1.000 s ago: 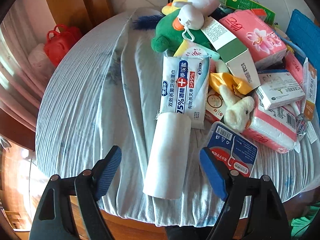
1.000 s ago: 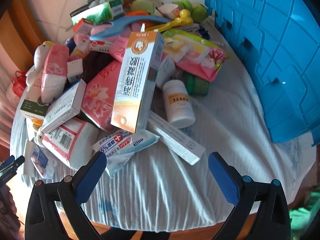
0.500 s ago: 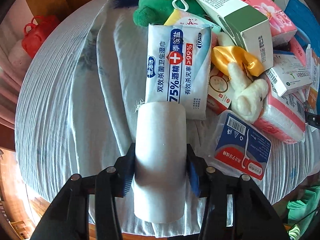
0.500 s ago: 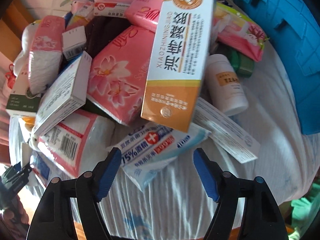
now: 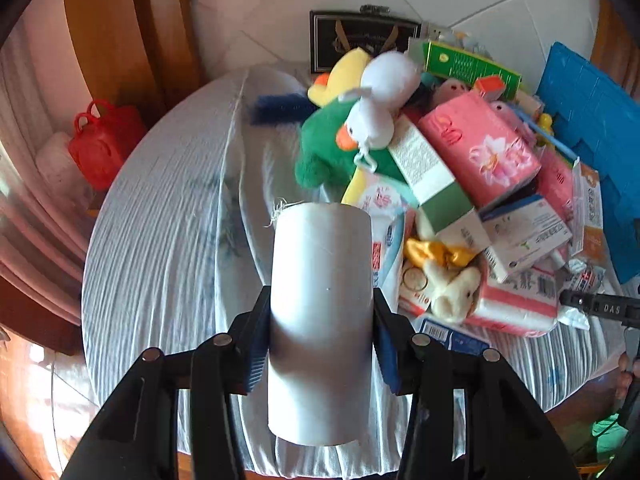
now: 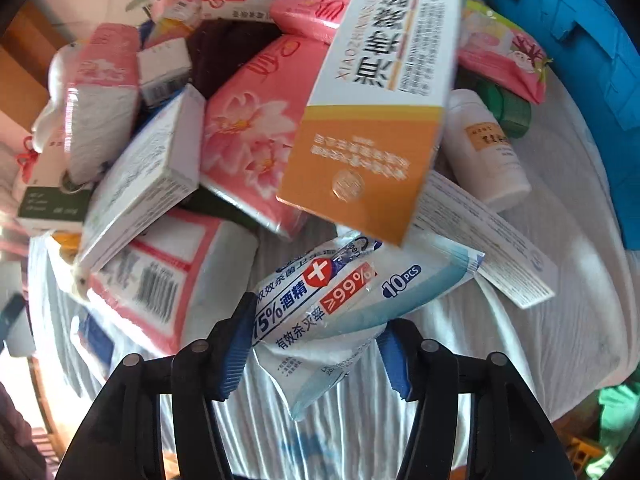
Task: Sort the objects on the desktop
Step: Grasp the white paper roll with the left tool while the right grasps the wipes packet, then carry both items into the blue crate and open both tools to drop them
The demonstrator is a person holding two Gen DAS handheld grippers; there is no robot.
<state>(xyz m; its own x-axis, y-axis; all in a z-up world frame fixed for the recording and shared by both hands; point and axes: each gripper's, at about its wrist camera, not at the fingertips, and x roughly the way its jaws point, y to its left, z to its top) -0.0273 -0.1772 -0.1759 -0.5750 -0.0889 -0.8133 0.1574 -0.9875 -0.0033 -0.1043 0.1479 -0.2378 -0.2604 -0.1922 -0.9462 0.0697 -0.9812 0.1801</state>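
My left gripper [image 5: 320, 336] is shut on a white paper roll [image 5: 320, 304] and holds it raised above the cloth-covered table [image 5: 160, 248]. My right gripper [image 6: 316, 344] is shut on a blue-and-white wet wipes pack [image 6: 344, 304] at the near edge of the pile. An orange-and-white box [image 6: 376, 100] leans over that pack. The pile of plush toys [image 5: 360, 120], pink tissue packs [image 5: 480, 148] and boxes lies at the right in the left wrist view.
A blue crate [image 6: 580, 60] stands at the right. A white bottle [image 6: 484, 148] and a long white box [image 6: 488, 236] lie next to it. A red bag [image 5: 100, 144] sits off the table's left edge. A second wipes pack [image 5: 386, 256] lies behind the roll.
My left gripper closed on the paper roll and lifted it. My right gripper moved in to the pile and closed on the wipes pack.
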